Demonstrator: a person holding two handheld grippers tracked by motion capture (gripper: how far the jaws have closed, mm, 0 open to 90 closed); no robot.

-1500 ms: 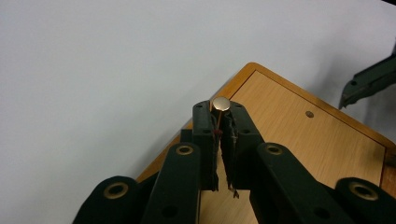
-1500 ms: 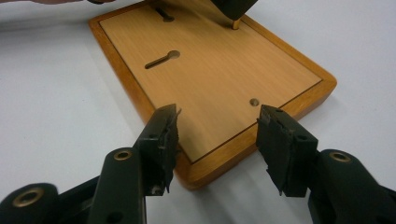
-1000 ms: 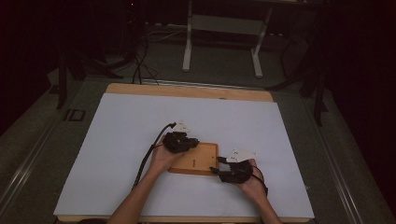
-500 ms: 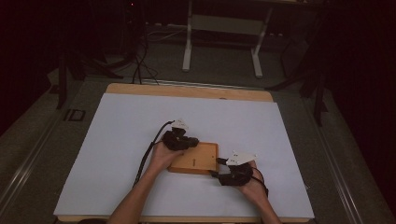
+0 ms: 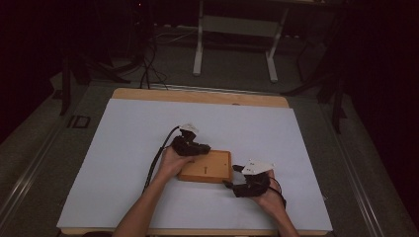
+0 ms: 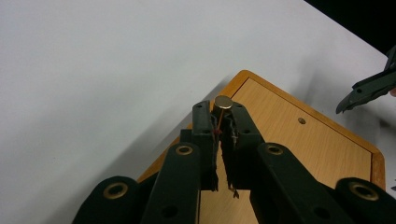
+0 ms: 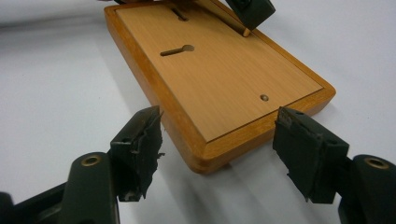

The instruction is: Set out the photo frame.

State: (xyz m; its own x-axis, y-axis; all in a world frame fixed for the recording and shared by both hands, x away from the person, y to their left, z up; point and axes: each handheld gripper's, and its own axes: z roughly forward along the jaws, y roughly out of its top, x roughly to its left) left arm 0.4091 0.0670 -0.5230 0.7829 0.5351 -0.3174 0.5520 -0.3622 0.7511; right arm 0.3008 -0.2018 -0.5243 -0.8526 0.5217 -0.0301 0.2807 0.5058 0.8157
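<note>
A flat wooden board (image 5: pixel 207 167) with a raised rim lies on the white table, and its face has a keyhole slot (image 7: pixel 177 50) and a small round hole (image 7: pixel 264 98). My left gripper (image 6: pixel 219 114) is shut on a small brass-coloured peg (image 6: pixel 223 102), held over the board's (image 6: pixel 289 144) corner. From above, the left gripper (image 5: pixel 197 147) sits at the board's far left edge. My right gripper (image 7: pixel 219 128) stands open, its jaws on either side of the board's (image 7: pixel 219 70) near corner without touching it. In the high view the right gripper (image 5: pixel 237 178) is just right of the board.
The white sheet (image 5: pixel 123 148) covers most of the wooden tabletop (image 5: pixel 197 96). A black cable (image 5: pixel 158 158) trails from the left gripper toward the near edge. Beyond the table, a metal stand (image 5: pixel 234 29) and loose cables stand on the dark floor.
The right gripper has drifted slightly toward the table's near right. The left gripper stays at the board's far edge with the peg.
</note>
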